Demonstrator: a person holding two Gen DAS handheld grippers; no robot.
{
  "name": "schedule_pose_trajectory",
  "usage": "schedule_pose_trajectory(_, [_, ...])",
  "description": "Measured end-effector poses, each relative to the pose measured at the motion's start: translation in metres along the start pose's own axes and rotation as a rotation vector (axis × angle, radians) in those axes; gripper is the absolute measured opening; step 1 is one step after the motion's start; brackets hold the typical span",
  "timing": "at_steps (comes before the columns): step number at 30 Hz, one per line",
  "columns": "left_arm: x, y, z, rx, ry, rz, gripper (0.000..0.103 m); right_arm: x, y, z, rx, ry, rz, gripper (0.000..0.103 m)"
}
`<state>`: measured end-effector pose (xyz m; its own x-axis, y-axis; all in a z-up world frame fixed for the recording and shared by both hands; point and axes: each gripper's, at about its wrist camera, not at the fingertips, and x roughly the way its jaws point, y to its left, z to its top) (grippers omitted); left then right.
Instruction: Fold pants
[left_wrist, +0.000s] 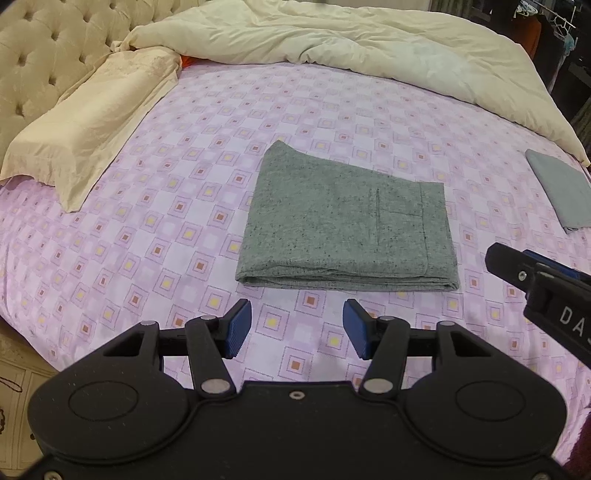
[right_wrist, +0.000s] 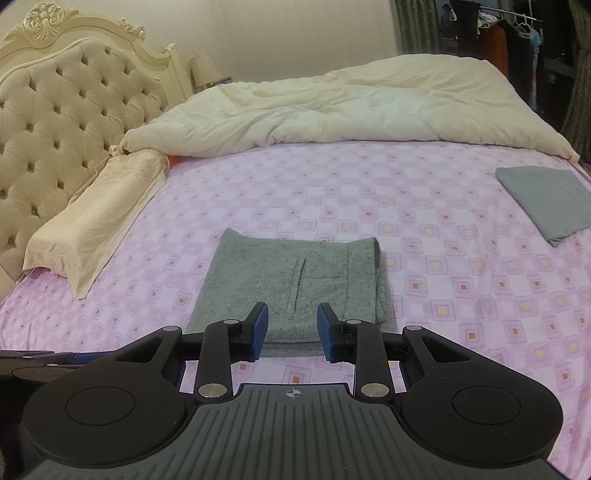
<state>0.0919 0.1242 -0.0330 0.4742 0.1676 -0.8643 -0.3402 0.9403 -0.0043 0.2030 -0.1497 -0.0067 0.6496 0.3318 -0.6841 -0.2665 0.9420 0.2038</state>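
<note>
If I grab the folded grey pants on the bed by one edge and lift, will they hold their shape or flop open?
The folded grey pants would probably flop: they are soft knit cloth in loose stacked layers, visible along the near edge. Lifted by one edge, the lower layers would likely sag and unfold. Pushed across the bedsheet, they may bunch rather than slide, since both surfaces are fabric.

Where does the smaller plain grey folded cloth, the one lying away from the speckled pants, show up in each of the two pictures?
Left wrist view: the plain grey folded cloth lies at the far right edge, partly cut off, just below the cream duvet.
Right wrist view: it lies at upper right, fully in view, right of the folded pants.
Shared landmark: the cream pillow beside the tufted headboard, at left in both.
</note>
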Motion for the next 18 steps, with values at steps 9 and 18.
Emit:
schedule_pose_trajectory(9, [-0.008,-0.008,-0.004,0.016,-0.021,-0.007,0.059,-0.006,-0.003,-0.002,0.001,-0.015,0.015,0.029])
schedule_pose_trajectory(18, [-0.012,-0.016,-0.007,0.009,-0.032,0.003,0.060,-0.011,-0.009,-0.003,0.006,-0.021,0.026,0.029])
